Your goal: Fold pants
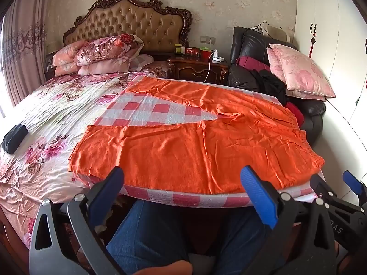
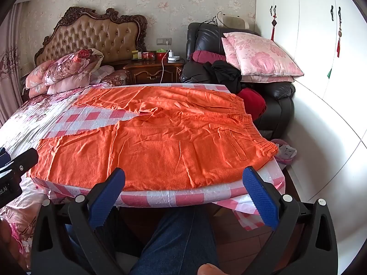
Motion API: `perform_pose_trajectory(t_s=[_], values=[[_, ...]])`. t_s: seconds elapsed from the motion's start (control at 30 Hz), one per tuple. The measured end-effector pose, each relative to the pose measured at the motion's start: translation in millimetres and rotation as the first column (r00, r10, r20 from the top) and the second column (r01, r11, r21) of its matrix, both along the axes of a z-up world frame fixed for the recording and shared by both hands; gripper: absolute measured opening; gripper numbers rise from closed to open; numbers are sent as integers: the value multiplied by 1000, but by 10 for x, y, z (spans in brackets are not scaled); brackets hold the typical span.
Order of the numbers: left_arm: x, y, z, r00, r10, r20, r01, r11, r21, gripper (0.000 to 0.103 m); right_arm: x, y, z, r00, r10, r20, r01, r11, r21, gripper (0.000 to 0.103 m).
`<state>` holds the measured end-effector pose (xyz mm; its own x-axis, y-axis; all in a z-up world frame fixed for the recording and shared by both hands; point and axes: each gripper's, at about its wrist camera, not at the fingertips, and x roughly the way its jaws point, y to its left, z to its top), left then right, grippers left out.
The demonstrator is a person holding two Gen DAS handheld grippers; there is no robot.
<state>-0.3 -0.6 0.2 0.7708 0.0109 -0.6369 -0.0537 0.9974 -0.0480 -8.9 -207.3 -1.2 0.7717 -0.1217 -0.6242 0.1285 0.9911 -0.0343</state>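
Two views show the same moment. Left wrist view: your left tool (image 1: pixel 183 184) hangs just short of the near edge of the tabletop (image 1: pixel 183 200), its blue fingers (image 1: pixel 258 197) spread wide and holding nothing. The orange pants (image 1: pixel 195 146) lie flat and unfolded on the red-and-white checked cover (image 1: pixel 149 108), waistband (image 1: pixel 305 139) toward the right, the two legs running left and splitting into a V that exposes the checks between them. The near leg reaches almost to the tabletop's front edge. Your right tool (image 1: pixel 333 182) appears at the lower right corner, beside the waistband end, also spread and not touching the cloth. Behind the tabletop stands a bed (image 1: pixel 45 119) with floral sheets, stacked pillows (image 1: pixel 98 55) and a tufted headboard (image 1: pixel 130 23); a small dark case (image 1: pixel 13 138) rests on the sheet at the left. Your jeans-clad knee (image 1: pixel 156 233) shows below the tabletop. Right wrist view: your right tool (image 2: pixel 184 183) likewise sits just before the tabletop edge, fingers (image 2: pixel 260 199) wide apart, empty, facing the seat and waistband end of the pants (image 2: pixel 160 142). The elastic waistband (image 2: pixel 254 126) lies at the right margin of the checked cover (image 2: pixel 96 116), near its corner. Part of your left tool's body (image 2: pixel 16 167) enters from the left edge. A dark leather armchair (image 2: pixel 277 105) carrying a pink pillow (image 2: pixel 261 55) and clothes stands beyond, beside a wooden nightstand (image 2: pixel 151 70).
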Motion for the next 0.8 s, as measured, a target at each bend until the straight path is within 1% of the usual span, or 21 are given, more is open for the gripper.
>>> perform_pose_trajectory(t_s=[0.8], values=[[5,3,-2,1000,-1,-10,1,1000,-8,102,-8,1,-10,1000,1,-1,-1,1000,2,99]])
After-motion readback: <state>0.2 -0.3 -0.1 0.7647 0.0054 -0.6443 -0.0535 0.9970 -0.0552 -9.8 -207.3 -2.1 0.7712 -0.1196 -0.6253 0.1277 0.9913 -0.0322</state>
